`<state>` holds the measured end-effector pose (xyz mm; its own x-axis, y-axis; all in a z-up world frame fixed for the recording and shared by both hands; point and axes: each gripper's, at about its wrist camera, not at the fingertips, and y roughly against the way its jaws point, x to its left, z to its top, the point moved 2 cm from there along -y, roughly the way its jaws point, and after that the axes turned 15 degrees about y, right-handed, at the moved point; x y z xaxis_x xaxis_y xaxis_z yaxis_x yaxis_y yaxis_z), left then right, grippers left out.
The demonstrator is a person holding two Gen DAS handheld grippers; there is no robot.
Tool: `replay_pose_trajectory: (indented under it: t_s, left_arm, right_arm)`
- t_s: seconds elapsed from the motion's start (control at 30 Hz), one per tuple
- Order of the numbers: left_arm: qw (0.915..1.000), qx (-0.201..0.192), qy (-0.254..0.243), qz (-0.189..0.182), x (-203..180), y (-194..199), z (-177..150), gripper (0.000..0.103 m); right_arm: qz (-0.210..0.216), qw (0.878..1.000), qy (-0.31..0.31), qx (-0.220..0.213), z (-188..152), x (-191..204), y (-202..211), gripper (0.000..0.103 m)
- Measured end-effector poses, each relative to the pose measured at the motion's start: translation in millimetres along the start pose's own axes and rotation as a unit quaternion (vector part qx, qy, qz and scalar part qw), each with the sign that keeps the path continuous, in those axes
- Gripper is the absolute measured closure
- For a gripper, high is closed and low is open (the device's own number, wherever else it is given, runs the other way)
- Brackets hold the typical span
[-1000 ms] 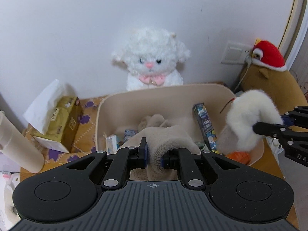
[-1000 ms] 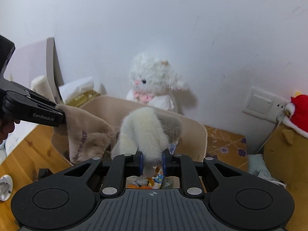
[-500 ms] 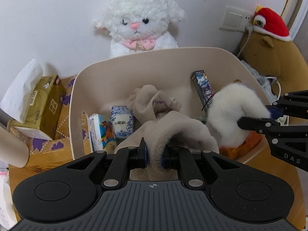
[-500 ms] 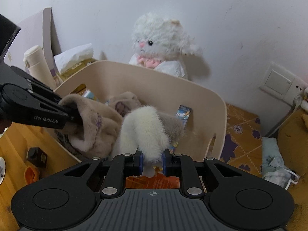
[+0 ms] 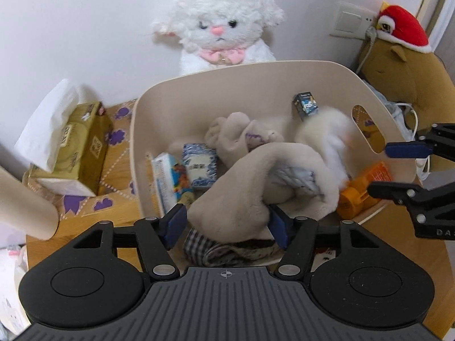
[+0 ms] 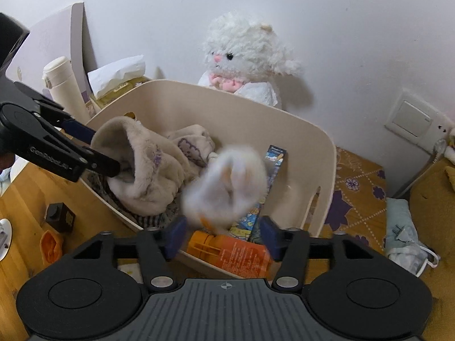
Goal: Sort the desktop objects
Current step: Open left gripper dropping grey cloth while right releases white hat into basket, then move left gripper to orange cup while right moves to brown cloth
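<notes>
A beige bin (image 5: 256, 66) (image 6: 227, 96) sits on the wooden desk and holds several small items. My left gripper (image 5: 227, 227) (image 6: 99, 150) hovers over its near edge, jaws opening, and a beige plush cloth (image 5: 250, 187) (image 6: 148, 170) slumps loosely between the pads. My right gripper (image 6: 223, 237) (image 5: 395, 170) is over the bin's right side, jaws opening too. Ahead of them a white fluffy item (image 6: 227, 182) (image 5: 327, 136) is blurred and free of the pads, dropping into the bin.
A white plush cat (image 5: 219, 28) sits behind the bin. A tissue box (image 5: 76, 142) and a cream bottle (image 6: 62, 85) stand to the left, a brown plush with a red hat (image 5: 403, 56) to the right. An orange item (image 6: 230, 251) lies in the bin. A black cube (image 6: 59, 216) rests on the desk.
Both grippers went from shut to open and sank toward the bin. The beige cloth slackened between the left jaws. The white fluffy item left the right jaws and is falling.
</notes>
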<state>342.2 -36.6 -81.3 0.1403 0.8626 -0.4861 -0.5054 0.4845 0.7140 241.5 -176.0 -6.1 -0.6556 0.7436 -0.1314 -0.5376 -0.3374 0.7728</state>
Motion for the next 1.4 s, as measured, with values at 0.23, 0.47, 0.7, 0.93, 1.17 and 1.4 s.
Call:
replay_pose_trajectory:
  t_s: [0.23,0.47,0.7,0.93,1.17,1.4]
  left_arm:
    - [0.9991,-0.024,0.034,-0.01,18,27,-2,0.033]
    - [0.9971,-0.054,0.054,-0.003,28,57,-13,0.031]
    - [0.996,-0.057,0.068,0.013,42,71,-39,0.03]
    - [0.9953,-0.027,0.087,0.032,61,67,-77,0.03]
    - [0.9928,0.014,0.114,0.033,71,55,-111,0.03]
    - [0.9865,0.058,0.15,0.031,75,34,-133,0.03]
  right_arm:
    - [-0.011,0.999,-0.029,-0.014,-9,-6,20,0.019]
    - [-0.02,0.999,-0.035,-0.022,-21,-3,40,0.013]
    - [-0.013,0.998,-0.053,-0.018,-38,8,50,0.009]
    - [0.009,0.997,-0.069,0.02,-53,26,37,0.004]
    - [0.036,0.99,-0.111,0.082,-65,43,12,0.0]
    - [0.061,0.98,-0.154,0.115,-67,53,-10,0.0]
